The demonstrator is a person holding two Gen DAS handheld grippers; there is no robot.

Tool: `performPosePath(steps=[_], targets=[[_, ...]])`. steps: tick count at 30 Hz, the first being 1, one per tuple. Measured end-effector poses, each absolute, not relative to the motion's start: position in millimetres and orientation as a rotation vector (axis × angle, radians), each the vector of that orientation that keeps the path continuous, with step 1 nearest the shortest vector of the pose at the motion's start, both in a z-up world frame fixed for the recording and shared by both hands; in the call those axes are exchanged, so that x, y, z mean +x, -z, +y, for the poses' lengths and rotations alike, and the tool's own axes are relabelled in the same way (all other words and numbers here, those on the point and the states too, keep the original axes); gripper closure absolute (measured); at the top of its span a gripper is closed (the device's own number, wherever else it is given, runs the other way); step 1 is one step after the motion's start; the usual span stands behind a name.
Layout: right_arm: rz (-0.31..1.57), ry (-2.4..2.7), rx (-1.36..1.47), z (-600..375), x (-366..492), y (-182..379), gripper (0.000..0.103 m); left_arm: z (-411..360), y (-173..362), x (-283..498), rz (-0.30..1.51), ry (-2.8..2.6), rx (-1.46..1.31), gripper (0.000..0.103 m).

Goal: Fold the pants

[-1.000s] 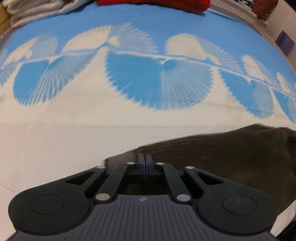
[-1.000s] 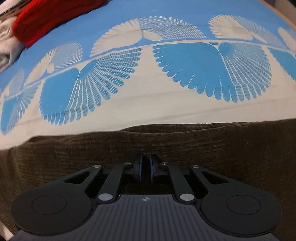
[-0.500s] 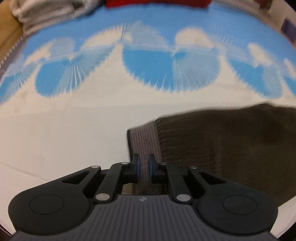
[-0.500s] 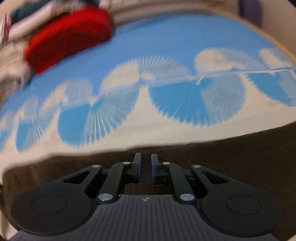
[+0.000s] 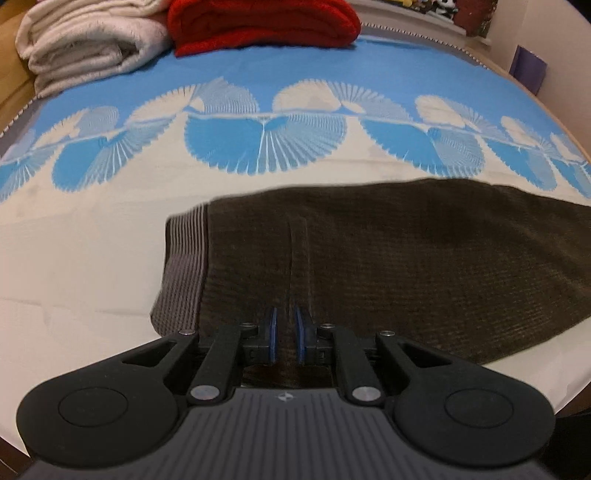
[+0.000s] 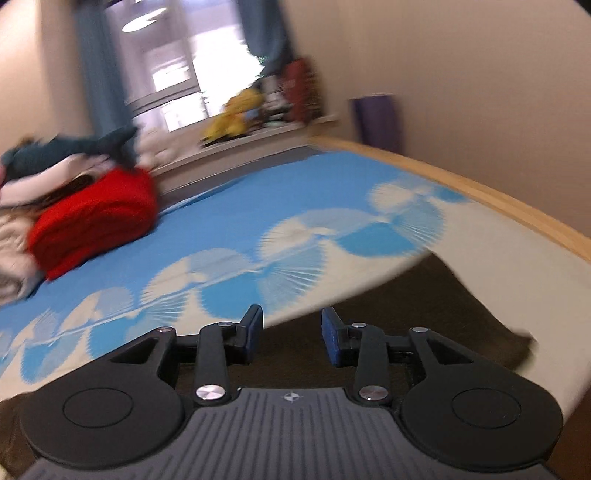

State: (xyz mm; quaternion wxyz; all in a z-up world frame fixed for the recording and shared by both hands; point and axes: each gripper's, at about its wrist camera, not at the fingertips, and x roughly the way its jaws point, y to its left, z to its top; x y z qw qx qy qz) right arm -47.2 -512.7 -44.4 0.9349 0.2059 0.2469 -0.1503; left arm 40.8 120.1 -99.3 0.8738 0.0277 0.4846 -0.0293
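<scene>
left tool [image 5: 284, 334] barely parted; right tool [image 6: 291, 334] opening — empty

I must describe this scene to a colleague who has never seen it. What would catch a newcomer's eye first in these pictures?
First the bedspread, bright blue with white fan shapes, which fills both views. Next the brown pants, which lie flat across its white part, close in front of the left gripper. Then the red blanket, folded at the far edge beside the white towels.
</scene>
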Motion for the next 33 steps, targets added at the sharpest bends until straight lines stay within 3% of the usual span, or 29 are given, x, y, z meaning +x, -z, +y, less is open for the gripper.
performPosePath(steps=[5,11,21,25,33], targets=[[0.460,0.434,0.515,-556,-77,56,0.065,130,107,48,1.036,0.051,0.000,0.090],[0.446,0.553,0.641,-599,-104,79,0.065,136,150,59,1.235,-0.019,0.067,0.082],[0.433,0.631,0.932,-647,-126,128,0.063,96,91,24,0.981,0.066,0.049,0.075],[0.422,0.664,1.141,-666,-121,159,0.044,66,73,-15,0.858,0.166,0.036,0.063],[0.416,0.689,1.234,-690,-93,191,0.043,30,90,-34,0.816,0.237,-0.027,0.063]])
